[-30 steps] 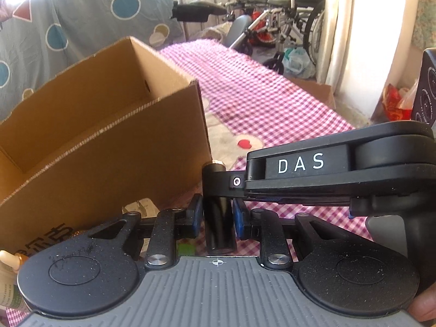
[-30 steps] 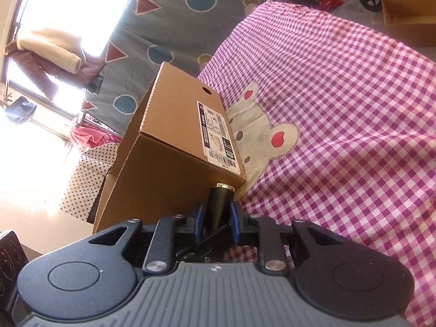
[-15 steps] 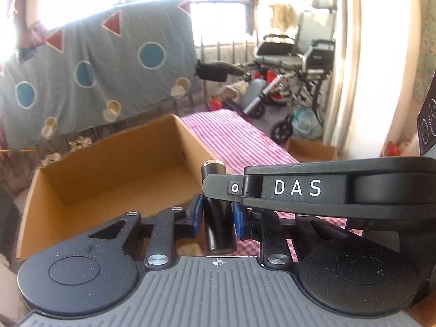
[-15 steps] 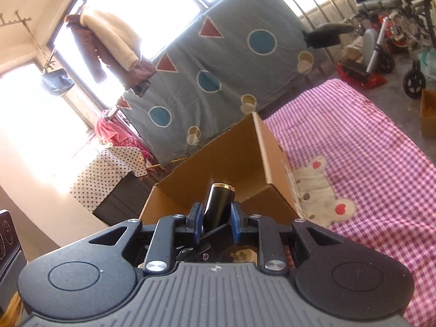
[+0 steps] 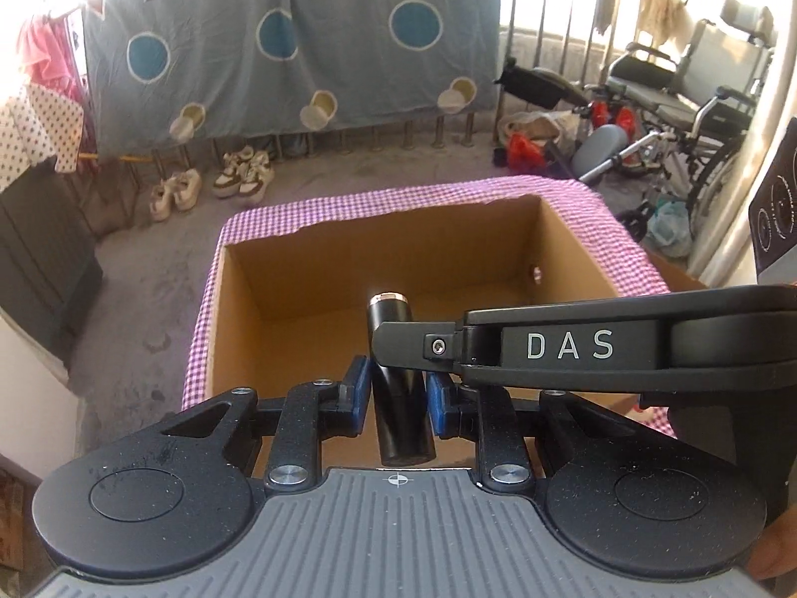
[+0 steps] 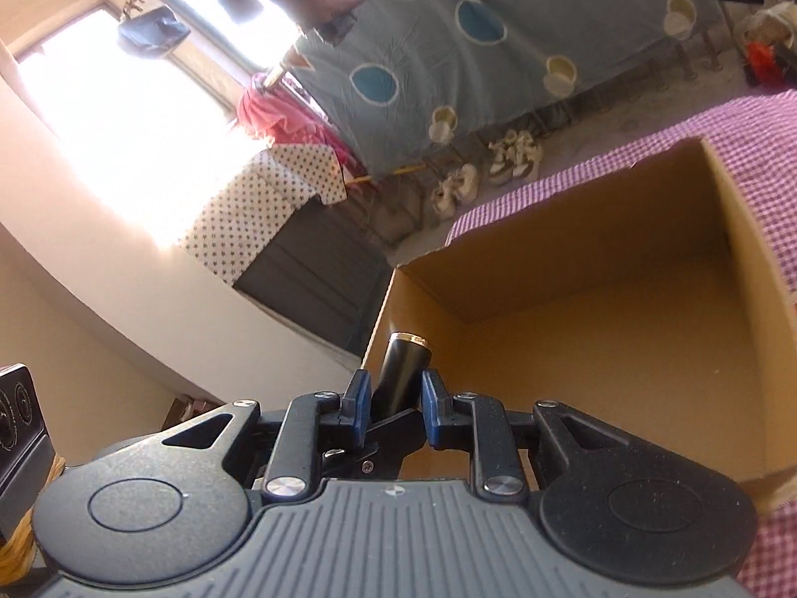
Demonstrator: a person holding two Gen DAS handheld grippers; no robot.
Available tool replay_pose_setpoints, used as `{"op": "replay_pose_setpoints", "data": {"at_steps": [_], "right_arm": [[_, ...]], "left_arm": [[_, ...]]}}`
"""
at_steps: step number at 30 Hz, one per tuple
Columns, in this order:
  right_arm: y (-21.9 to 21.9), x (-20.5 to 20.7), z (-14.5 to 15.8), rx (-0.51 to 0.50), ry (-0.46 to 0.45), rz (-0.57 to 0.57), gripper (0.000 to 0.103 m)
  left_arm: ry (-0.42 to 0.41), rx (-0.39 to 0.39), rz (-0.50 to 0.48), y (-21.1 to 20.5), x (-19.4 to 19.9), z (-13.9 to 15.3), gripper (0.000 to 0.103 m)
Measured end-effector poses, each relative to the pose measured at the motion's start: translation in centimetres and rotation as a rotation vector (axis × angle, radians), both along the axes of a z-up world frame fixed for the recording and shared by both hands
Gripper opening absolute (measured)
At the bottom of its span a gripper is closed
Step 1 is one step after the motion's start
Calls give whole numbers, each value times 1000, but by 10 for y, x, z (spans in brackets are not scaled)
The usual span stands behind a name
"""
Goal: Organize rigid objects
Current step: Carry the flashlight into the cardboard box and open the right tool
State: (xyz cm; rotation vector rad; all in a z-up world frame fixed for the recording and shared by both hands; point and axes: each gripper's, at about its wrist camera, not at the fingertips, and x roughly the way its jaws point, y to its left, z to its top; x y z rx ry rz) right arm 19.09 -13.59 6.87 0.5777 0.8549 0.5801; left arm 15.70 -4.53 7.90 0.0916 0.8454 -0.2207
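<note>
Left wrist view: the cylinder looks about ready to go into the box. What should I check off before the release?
1. Left gripper shut on the black cylinder: ok.
2. Right gripper shut on the same cylinder: ok, so both must let go.
3. Cylinder over the opening of the cardboard box: ok.
4. Box top open, with no flap across it: ok.
5. Box floor directly below the cylinder: cannot tell, because the grippers hide it.
6. Box resting on the checked cloth: ok at the far side, near side hidden.

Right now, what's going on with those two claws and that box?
Both grippers, left and right, shut on one black cylinder. Held over open cardboard box. Nothing blocking the drop.
</note>
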Motion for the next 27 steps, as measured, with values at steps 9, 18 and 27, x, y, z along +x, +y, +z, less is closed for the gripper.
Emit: {"op": "replay_pose_setpoints", "data": {"at_steps": [9, 18, 27], "right_arm": [[33, 96, -61, 3, 296, 69, 24], [50, 149, -88, -83, 345, 64, 24], [28, 135, -61, -55, 251, 11, 24]], "left_arm": [[199, 19, 62, 35, 75, -47, 23], [243, 77, 91, 31, 96, -62, 23], [177, 46, 86, 38, 82, -40, 25]]}}
